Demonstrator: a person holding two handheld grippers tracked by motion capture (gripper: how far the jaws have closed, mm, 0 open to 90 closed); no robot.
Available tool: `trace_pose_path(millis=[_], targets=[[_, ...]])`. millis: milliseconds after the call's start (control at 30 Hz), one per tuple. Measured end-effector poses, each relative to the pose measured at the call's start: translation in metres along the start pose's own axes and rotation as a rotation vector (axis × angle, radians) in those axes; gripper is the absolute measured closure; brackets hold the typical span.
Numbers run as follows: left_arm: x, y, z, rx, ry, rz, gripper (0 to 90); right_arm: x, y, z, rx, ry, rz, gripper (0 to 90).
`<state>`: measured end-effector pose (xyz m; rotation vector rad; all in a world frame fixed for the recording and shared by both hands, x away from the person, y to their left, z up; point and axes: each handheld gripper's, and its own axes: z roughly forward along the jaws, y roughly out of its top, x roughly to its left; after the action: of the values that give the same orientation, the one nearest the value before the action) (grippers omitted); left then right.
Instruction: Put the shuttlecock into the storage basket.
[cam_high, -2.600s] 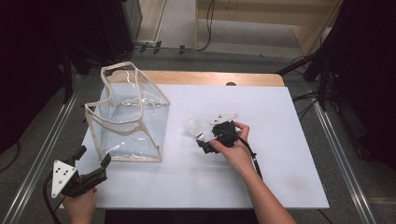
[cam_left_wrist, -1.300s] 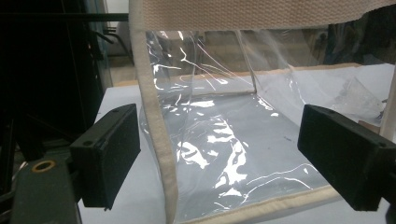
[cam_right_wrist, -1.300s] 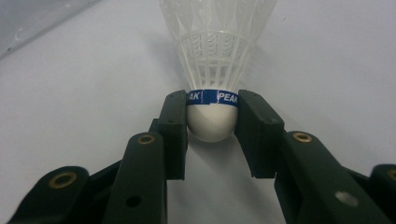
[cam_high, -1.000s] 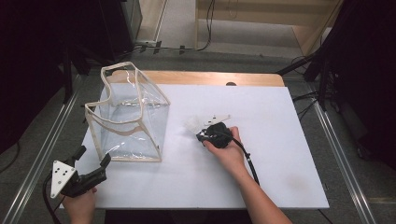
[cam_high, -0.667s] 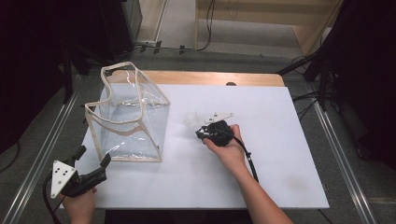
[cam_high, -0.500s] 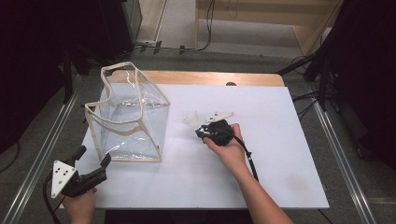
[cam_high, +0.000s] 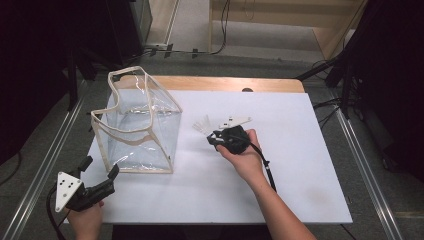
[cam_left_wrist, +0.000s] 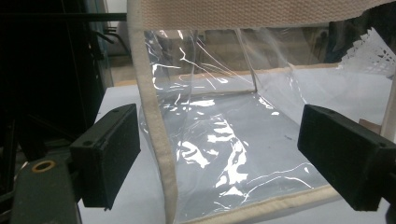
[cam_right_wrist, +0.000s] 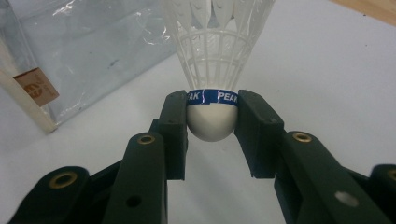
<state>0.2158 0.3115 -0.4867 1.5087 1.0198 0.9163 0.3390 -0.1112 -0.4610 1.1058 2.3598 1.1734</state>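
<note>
The landmark here is the clear bag (cam_high: 137, 125), a see-through box-shaped pouch with cream fabric edging that stands open-topped on the left part of the white desk (cam_high: 300, 165).

Furthest left, near the desk's front left corner and just in front of the bag's near lower edge, the left tool (cam_high: 97, 175) is held in the person's left hand (cam_high: 85, 222), its grey three-cornered plate facing up. Its jaws stand wide apart and hold nothing. In the left gripper view the two black pads (cam_left_wrist: 109, 154) frame the bag's near face, with a cream-edged corner seam (cam_left_wrist: 156, 126) running down between them, and neither pad touches the plastic.

To the right of the bag, near its right wall but apart from it, the right tool (cam_high: 214, 136) is held in the person's right hand (cam_high: 245, 155), pointing towards the bag. It is clamped on a white shuttlecock (cam_right_wrist: 212, 60): in the right gripper view the two pads press on either side of its rounded white cork base, right at the blue band with white lettering, and the feathered skirt fans away from the jaws. In the high view the shuttlecock's skirt (cam_high: 202, 125) lies between the tool and the bag, a little above the desk.
</note>
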Motion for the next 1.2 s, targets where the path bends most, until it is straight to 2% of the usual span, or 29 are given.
trace_pose_path(millis=[433,600,1200], targets=[[0.000,0.000,0.000,0.001,0.000,0.000,13.7,0.006,0.011,-0.007,-0.036,0.024,-0.009,62.3],[0.000,0.000,0.000,0.000,-0.001,0.000,13.7,0.009,0.014,-0.010,-0.043,0.011,-0.034,62.3],[0.000,0.000,0.000,0.001,-0.001,0.001,13.7,0.020,0.031,-0.022,-0.100,0.035,-0.057,62.4]])
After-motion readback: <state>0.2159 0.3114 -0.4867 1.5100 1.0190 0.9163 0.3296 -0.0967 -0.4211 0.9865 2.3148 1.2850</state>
